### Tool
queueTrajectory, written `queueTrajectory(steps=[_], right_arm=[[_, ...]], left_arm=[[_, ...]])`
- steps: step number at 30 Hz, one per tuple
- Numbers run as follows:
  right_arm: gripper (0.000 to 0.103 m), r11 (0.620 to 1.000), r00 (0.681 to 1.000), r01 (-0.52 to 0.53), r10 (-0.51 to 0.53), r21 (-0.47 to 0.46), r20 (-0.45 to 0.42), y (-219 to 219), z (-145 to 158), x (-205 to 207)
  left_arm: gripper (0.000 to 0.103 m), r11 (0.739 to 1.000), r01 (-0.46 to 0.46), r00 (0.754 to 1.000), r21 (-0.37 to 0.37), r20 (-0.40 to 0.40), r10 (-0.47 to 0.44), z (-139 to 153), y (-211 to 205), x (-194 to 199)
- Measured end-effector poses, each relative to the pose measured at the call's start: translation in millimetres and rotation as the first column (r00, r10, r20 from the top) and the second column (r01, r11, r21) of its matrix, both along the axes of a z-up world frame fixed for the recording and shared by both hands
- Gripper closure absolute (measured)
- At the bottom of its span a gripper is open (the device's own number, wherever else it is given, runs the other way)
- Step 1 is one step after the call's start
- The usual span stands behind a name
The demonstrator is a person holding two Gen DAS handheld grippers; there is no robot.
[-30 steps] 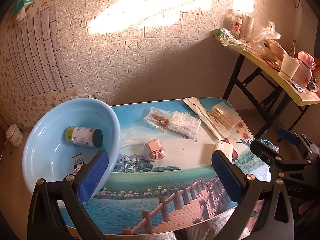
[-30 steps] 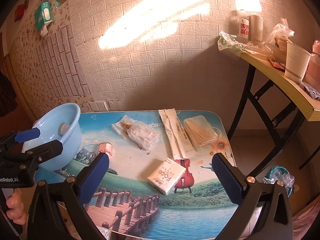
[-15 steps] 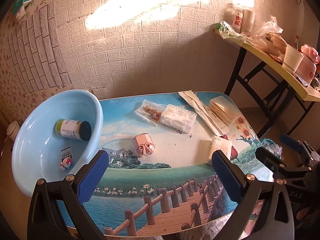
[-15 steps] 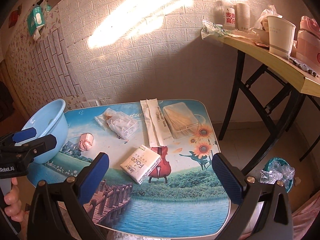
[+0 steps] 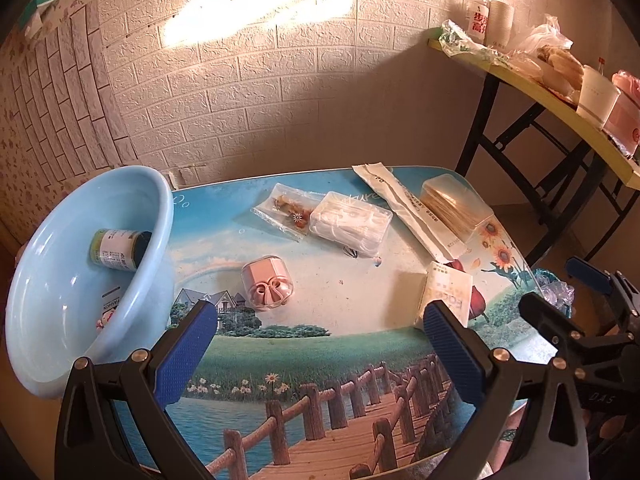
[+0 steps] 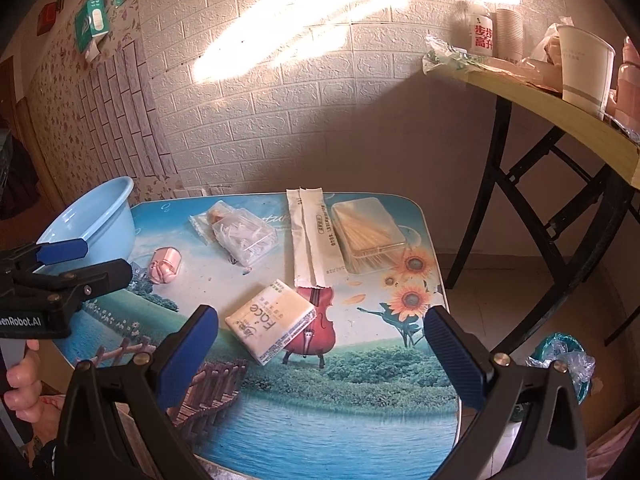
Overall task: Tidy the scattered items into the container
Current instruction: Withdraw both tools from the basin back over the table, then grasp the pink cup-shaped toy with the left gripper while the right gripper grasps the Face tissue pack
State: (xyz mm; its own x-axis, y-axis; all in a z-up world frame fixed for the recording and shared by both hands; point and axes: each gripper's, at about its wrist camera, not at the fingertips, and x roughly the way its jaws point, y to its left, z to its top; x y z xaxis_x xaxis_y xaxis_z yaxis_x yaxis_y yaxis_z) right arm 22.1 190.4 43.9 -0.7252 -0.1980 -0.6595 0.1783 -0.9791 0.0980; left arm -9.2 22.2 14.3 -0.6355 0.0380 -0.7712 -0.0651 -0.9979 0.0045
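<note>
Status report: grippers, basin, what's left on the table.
Left gripper and right gripper both open, empty. Blue basin holds a bottle. Pink case, tissue pack among items on table. Nothing blocking.

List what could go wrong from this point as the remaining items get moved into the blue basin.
1. The light blue plastic basin sits at the table's left edge and seems to overhang it; a hard drop or nudge might tip it.
2. The clear plastic box of toothpicks could pop open if squeezed.
3. The flat paper chopstick sleeves lie flush on the table, so the open right gripper may slip off them or shove the tissue pack.
</note>
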Motion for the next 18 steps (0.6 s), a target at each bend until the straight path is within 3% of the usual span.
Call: queueTrajectory(steps=[7,18], right_arm=[[0.000,1.000,0.999,0.012,-0.012,0.014,0.035,10,-16,-7],[0.000,0.999,0.997,-0.043,0.041,0.020,0.062,-12,-37,-18]], left_arm=[[0.000,1.000,-0.014,1.000,-0.019,-0.012,0.014,-15,17,-21],[0.001,0.995,-0.096,0.995,-0.017,0.005,0.096,-34,-4,-47]])
